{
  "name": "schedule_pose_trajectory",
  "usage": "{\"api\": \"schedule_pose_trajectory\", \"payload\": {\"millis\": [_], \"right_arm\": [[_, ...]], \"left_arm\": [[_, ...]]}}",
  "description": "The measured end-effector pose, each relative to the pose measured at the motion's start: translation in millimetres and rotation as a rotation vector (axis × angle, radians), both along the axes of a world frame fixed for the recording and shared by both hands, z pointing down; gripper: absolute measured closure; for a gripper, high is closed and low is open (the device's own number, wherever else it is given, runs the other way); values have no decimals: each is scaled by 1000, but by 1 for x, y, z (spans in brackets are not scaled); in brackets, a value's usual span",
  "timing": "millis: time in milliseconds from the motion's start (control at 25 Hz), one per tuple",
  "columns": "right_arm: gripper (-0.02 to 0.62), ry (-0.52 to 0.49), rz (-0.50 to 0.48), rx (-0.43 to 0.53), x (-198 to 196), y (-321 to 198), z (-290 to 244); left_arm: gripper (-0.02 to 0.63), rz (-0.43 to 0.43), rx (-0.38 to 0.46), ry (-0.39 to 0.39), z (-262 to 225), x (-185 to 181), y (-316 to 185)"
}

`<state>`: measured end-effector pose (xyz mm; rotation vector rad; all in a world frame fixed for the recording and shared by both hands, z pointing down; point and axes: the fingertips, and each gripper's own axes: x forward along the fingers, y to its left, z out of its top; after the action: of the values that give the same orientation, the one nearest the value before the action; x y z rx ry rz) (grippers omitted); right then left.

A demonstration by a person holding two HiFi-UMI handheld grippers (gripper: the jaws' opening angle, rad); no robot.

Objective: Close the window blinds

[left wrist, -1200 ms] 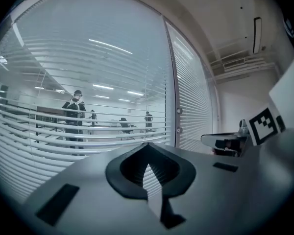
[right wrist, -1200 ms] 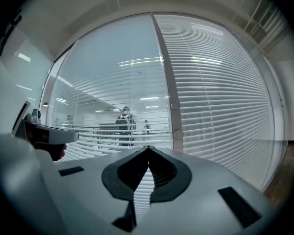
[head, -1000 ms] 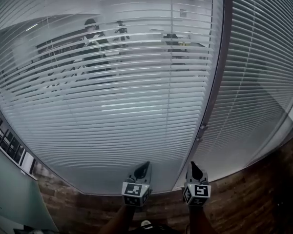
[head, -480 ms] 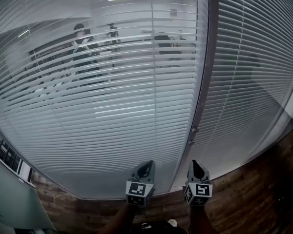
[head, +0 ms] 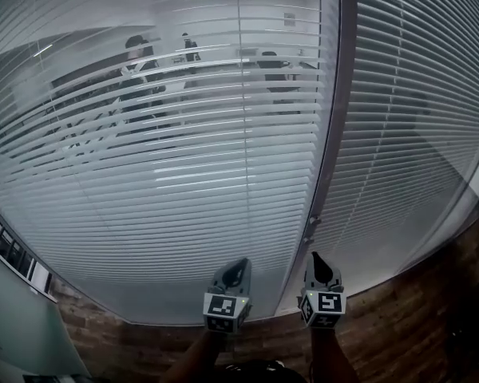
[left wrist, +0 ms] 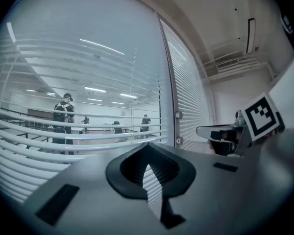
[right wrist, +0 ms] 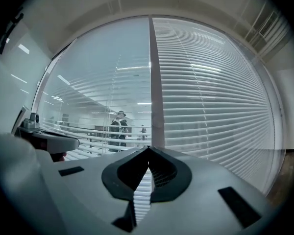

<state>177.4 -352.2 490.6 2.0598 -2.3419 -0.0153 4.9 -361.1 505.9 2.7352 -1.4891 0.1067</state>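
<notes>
The left window blind [head: 168, 182] has its slats tilted apart, and the office behind shows through. The right blind [head: 415, 134] has its slats laid flat and hides what is behind. A dark frame post [head: 335, 118] parts them and carries a small knob [head: 310, 221], also seen as knobs [left wrist: 178, 115] in the left gripper view. My left gripper [head: 238, 266] and right gripper [head: 318, 259] are low in the head view, side by side, pointing level at the window near the post. Both are shut with nothing in them and apart from the blinds. My left gripper's [left wrist: 147, 146] tips meet, as do my right gripper's [right wrist: 148, 148].
A person [head: 140, 62] stands in the room behind the glass, with another farther back. Wood-pattern floor [head: 431, 317] runs along the foot of the window. A pale wall panel [head: 16, 333] stands at the lower left.
The frame post and blinds have slid leftward in the head view as I shifted along the window. Both grippers keep their places low in the view, still shut.
</notes>
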Motion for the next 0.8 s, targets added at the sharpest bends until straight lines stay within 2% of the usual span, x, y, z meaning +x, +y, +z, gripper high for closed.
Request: {"api": "schedule_pose_trajectory", "payload": {"millis": [680, 800], "right_arm": [[591, 38, 18, 63, 5, -37, -35], [567, 34, 29, 74, 7, -40, -38]], "left_arm": [[606, 3, -3, 4, -5, 6, -25], [606, 2, 28, 18, -7, 7, -29]]}}
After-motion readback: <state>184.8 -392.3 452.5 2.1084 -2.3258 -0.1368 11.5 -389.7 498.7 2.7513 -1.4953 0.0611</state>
